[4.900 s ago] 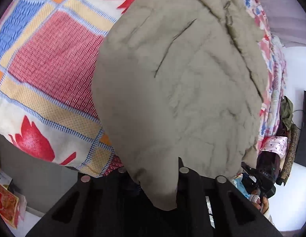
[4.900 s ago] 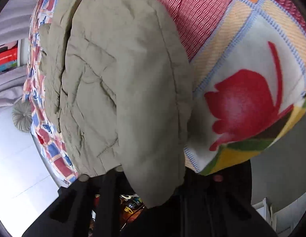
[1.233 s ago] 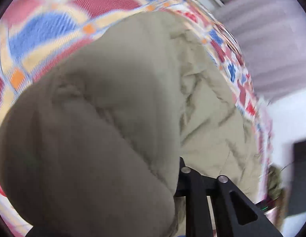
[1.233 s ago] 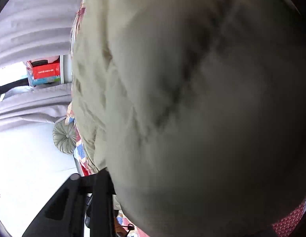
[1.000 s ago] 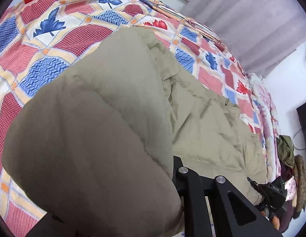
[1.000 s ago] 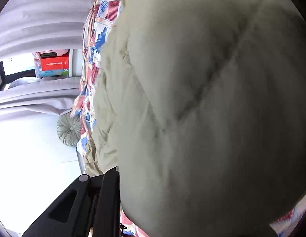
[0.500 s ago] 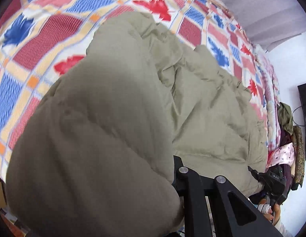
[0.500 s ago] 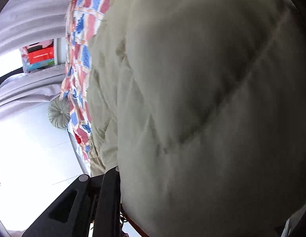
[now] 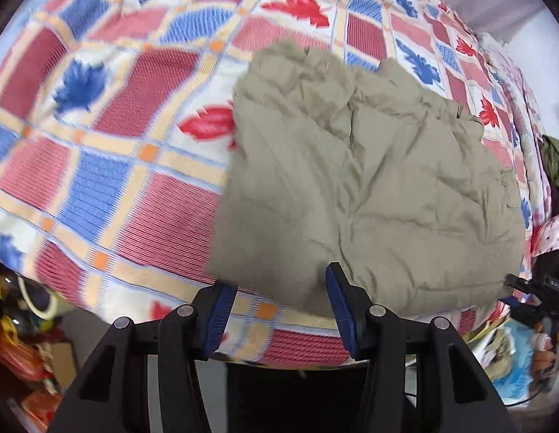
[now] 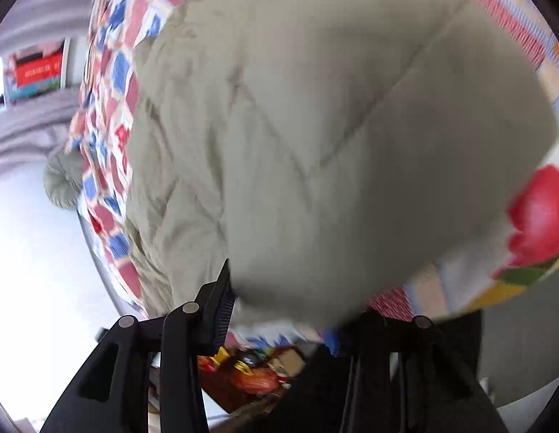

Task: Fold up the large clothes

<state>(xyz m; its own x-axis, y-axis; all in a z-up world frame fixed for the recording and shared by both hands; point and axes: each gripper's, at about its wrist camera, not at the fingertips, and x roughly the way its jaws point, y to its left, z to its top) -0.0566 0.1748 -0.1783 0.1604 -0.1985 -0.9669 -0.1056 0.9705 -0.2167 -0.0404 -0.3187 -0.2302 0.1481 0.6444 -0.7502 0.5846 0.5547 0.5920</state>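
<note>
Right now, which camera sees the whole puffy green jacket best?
The left wrist view. There the jacket lies folded on the patterned bedspread with its outline nearly all in sight. The right wrist view is too close and blurry: the jacket fills the picture, so its edges run off.

The folded jacket (image 9: 366, 187) lies on the bedspread (image 9: 109, 137) near the bed's front edge. My left gripper (image 9: 279, 299) hangs before its near hem, jaws opening; my right gripper (image 10: 279, 310), jaws opening too, is at the jacket's other corner.
</note>
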